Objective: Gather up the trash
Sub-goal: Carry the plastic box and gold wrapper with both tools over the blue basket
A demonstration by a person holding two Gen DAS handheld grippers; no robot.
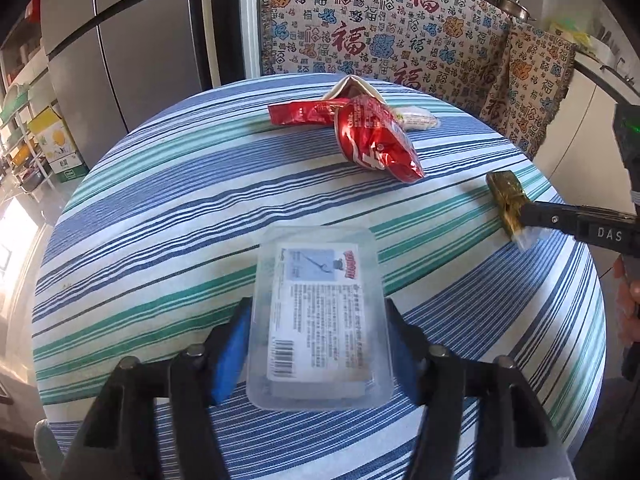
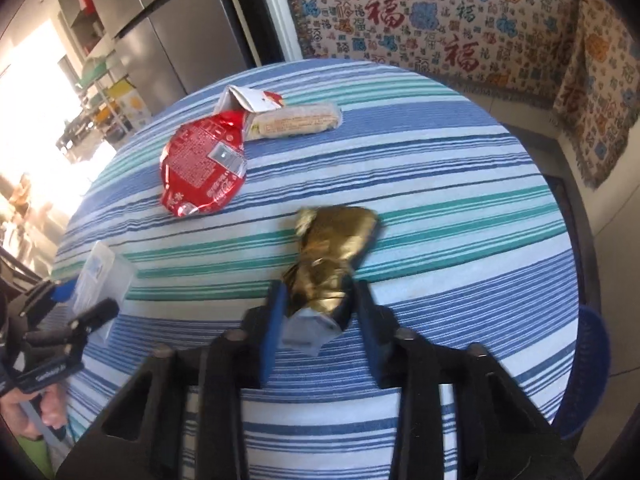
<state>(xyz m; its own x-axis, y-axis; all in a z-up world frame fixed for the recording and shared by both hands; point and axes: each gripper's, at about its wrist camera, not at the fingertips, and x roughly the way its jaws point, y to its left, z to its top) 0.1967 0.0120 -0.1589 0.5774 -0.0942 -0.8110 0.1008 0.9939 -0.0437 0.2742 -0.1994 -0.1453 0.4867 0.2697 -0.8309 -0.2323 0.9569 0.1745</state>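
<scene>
- The left gripper [image 1: 318,344] pinches a clear plastic box [image 1: 318,316], its blue pads pressed to the box's two long sides near the near end.
- The box carries a white printed label with a barcode and small text. It lies over the near part of the round table [image 1: 160,208], which is covered in a cloth of blue, green and white stripes. Whether the box rests on the cloth or is lifted off it cannot be told.
- The right gripper [image 2: 318,316] is clamped on a crumpled gold wrapper [image 2: 332,256]. Its pads squeeze the wrapper's near end, where a clear, pale part sticks out toward the camera.
- In the left wrist view that wrapper [image 1: 505,204] shows at the right edge of the table, held by the dark fingers reaching in from the right.
- At the far side of the table lies a red foil packet [image 1: 376,140], crumpled, touching a torn white paper carton [image 1: 354,86] just behind it.
- Beside the carton, to the right, lies a pale wrapped bar [image 2: 298,122].
- Behind the table hangs a patterned blanket [image 1: 380,28] with red and blue characters. A grey fridge [image 1: 120,52] stands to the far left.
- A hand [image 2: 44,408] grips the left tool's handle at the lower left of the right wrist view.
</scene>
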